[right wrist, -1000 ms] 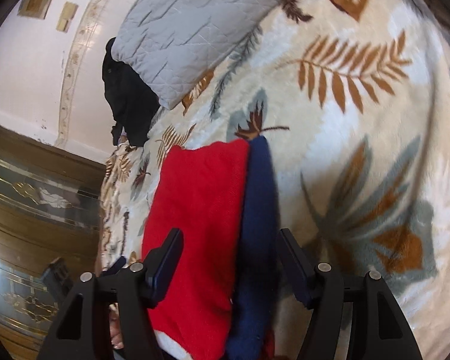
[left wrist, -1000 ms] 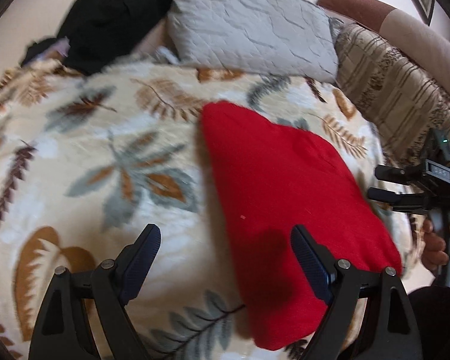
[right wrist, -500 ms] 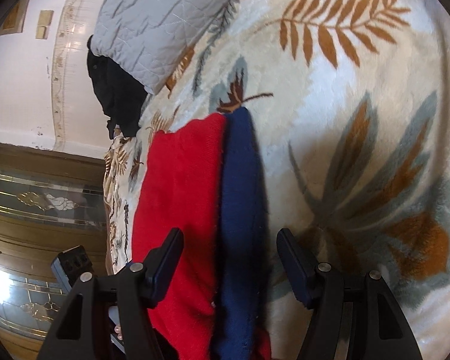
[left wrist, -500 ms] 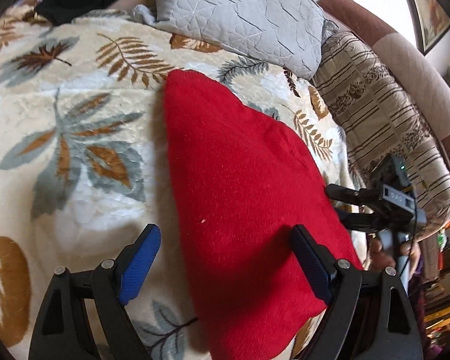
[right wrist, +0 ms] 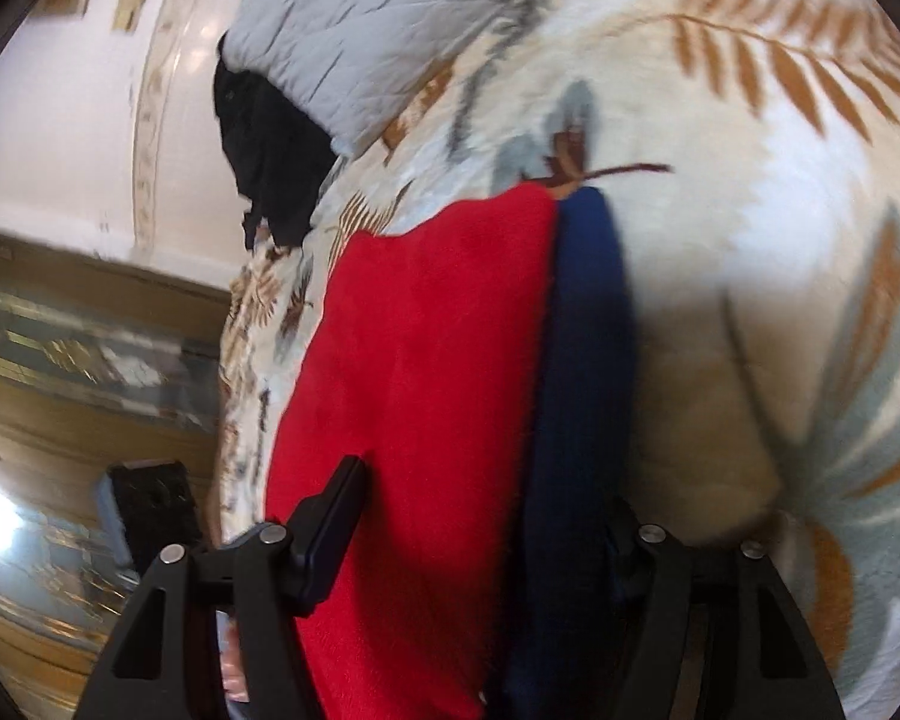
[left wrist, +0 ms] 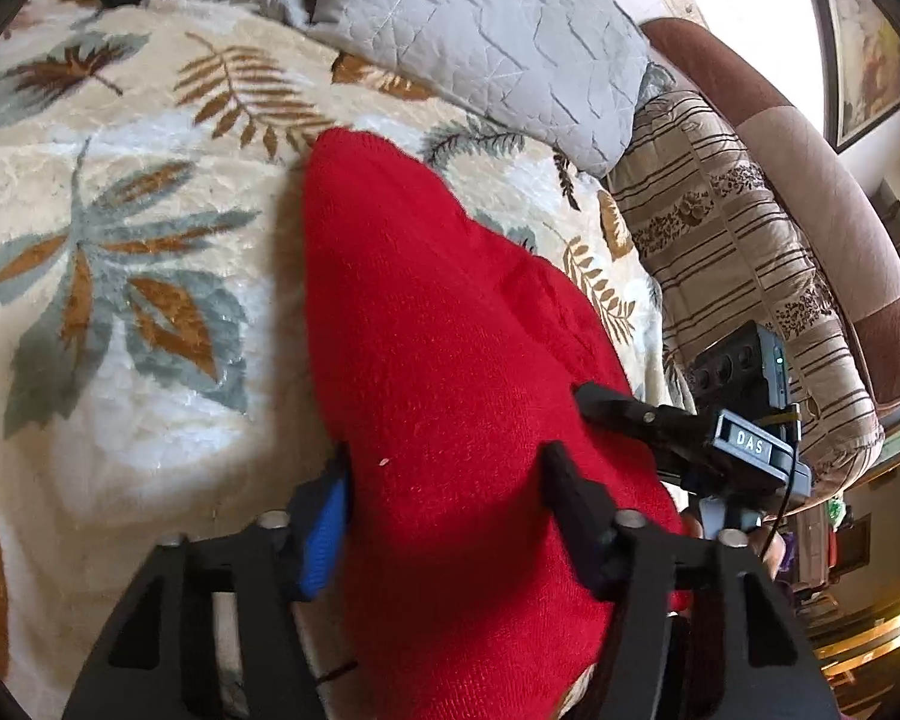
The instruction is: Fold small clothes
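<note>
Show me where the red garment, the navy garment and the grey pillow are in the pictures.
red garment (left wrist: 450, 360): left wrist view, middle of its knit top face.
navy garment (right wrist: 588, 324): right wrist view, middle of the visible strip.
grey pillow (left wrist: 492, 36): left wrist view, centre of the quilted cover.

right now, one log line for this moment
left gripper: straddling red garment, open | right gripper: open over red and navy edge | surface: leaf blanket
</note>
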Available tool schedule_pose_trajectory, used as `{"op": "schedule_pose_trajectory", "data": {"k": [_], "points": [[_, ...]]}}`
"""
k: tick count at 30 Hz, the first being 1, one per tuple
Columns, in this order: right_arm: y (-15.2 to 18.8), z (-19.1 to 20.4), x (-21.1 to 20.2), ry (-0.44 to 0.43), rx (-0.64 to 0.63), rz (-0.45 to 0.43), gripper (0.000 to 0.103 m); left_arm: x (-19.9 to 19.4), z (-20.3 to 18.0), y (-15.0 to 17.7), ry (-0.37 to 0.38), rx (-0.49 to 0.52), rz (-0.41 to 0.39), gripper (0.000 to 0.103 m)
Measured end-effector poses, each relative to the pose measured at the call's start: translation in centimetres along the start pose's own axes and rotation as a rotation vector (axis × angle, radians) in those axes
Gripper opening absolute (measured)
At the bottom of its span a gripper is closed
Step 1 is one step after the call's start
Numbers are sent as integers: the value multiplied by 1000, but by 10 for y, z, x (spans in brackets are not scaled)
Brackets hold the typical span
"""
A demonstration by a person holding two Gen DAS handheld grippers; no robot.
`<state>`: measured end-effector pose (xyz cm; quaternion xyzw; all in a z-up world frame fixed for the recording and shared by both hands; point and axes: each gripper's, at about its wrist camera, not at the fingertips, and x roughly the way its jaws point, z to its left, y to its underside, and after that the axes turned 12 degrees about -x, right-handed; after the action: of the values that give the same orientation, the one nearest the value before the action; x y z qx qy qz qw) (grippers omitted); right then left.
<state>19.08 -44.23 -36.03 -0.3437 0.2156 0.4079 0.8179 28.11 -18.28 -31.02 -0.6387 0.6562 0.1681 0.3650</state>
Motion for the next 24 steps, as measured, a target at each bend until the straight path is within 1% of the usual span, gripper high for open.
{"op": "schedule_pose_trajectory", "data": {"k": [1, 3, 5, 8, 9, 10, 11, 15, 19, 21, 24], "points": [[0, 5, 1, 11, -18, -4, 60, -1, -1, 0, -1, 9, -8, 52], [0, 12, -1, 23, -43, -17, 48, -4, -4, 0, 3, 20, -22, 49], [-2, 21, -4, 35, -70, -34, 46, -8, -7, 0, 11, 29, -37, 46], [-4, 37, -9, 60, -124, -60, 45, -21, -16, 0, 22, 64, -74, 44], [-4, 43, -10, 65, -139, -70, 44, -27, -19, 0, 23, 79, -97, 44], [-4, 49, -12, 68, -157, -82, 44, -32, -22, 0, 46, 97, -117, 44], [-5, 55, -14, 67, -174, -95, 44, -40, -24, -1, 48, 109, -140, 44], [-10, 77, -18, 31, -233, -148, 44, -68, -22, -4, 55, 116, -216, 44], [-18, 99, -14, -14, -265, -192, 43, -91, -14, -8, 44, 113, -286, 44], [-21, 110, -8, -24, -286, -206, 43, -99, -10, -11, 35, 107, -314, 44], [-25, 126, 3, -36, -311, -215, 43, -109, -2, -14, 28, 94, -332, 44]]}}
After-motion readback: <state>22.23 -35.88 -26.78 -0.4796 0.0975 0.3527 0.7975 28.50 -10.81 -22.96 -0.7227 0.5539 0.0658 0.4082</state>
